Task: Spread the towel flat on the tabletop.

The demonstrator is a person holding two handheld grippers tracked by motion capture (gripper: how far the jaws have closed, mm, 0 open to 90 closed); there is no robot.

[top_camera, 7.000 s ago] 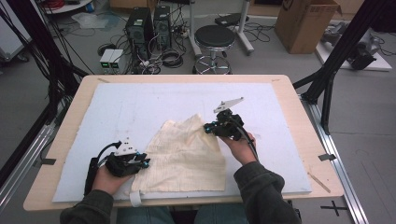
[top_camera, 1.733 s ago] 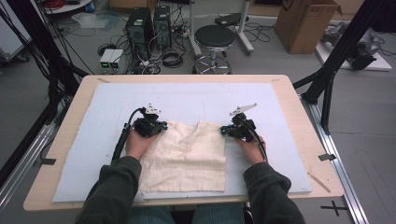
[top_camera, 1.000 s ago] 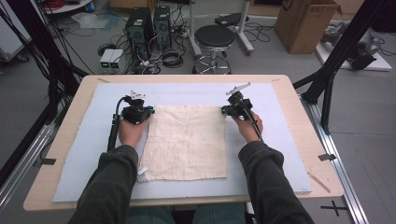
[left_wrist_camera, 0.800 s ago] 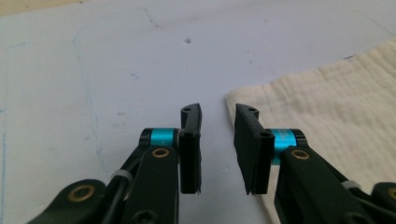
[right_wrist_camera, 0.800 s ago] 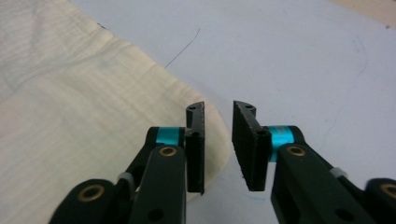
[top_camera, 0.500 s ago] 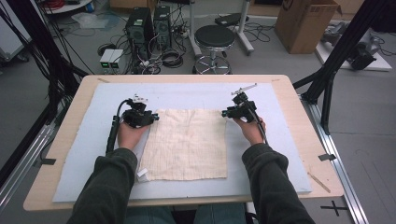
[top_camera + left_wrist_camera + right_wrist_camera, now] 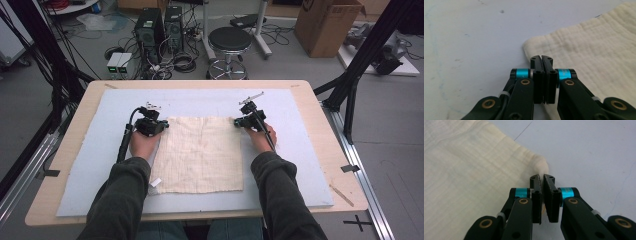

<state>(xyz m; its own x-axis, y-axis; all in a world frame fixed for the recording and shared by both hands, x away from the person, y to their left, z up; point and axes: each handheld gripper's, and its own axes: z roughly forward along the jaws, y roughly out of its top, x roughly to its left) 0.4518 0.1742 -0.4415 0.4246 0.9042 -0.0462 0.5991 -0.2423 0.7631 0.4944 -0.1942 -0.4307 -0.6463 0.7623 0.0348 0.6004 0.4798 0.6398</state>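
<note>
A cream gridded cloth (image 7: 202, 152) lies spread flat on the pale blue mat (image 7: 300, 165). My left gripper (image 7: 161, 124) sits at the cloth's far left corner, jaws pointing right. In the left gripper view the left gripper (image 7: 541, 58) has its jaws pressed together over the cloth (image 7: 594, 45) edge just inside that corner. My right gripper (image 7: 237, 121) is at the far right corner. In the right gripper view the right gripper (image 7: 541, 177) pinches a small raised bunch of cloth (image 7: 474, 170). Both hands rest low on the mat.
A white tag (image 7: 155, 182) sticks out at the cloth's near left edge. The mat covers most of the wooden table (image 7: 325, 105). Behind the table stand a stool (image 7: 230, 40), computer towers (image 7: 160, 25) and a cardboard box (image 7: 325, 25). Black frame posts flank both sides.
The crumpled cloth has been carried away from the person and pulled out flat, one gripper on each far corner. Over the last half second both grippers eased slightly nearer and lower.
</note>
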